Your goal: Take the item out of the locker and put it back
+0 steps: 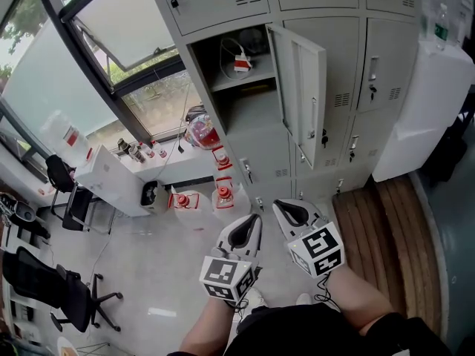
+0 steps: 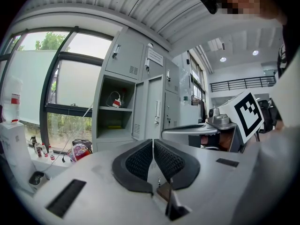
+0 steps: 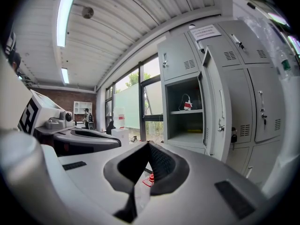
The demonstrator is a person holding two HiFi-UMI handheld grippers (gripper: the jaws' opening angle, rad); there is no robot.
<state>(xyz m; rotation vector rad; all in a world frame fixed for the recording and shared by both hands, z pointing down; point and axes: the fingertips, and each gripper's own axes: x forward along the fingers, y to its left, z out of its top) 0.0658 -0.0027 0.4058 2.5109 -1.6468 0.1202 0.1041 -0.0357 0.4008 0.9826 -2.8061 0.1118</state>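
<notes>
- Head view is showing the locker standing with its door swung open. The item, a small red-and-white thing with a white cable looped above it, is sitting on the upper shelf of the open compartment.
- Nothing is being carried, so the item is lying where the task both starts and ends. Judging from this alone, the take-out-and-return is either not yet begun or already finished, and the pictures are not saying which.
- Left gripper is hovering low in front of the person, well apart from the locker, with its jaws pressing together and nothing between them.
- Right gripper is hanging just beside it, likewise clenched tight and empty, and is pointing toward the open compartment.
- Neither tool is touching the door, the shelf or the item.
</notes>
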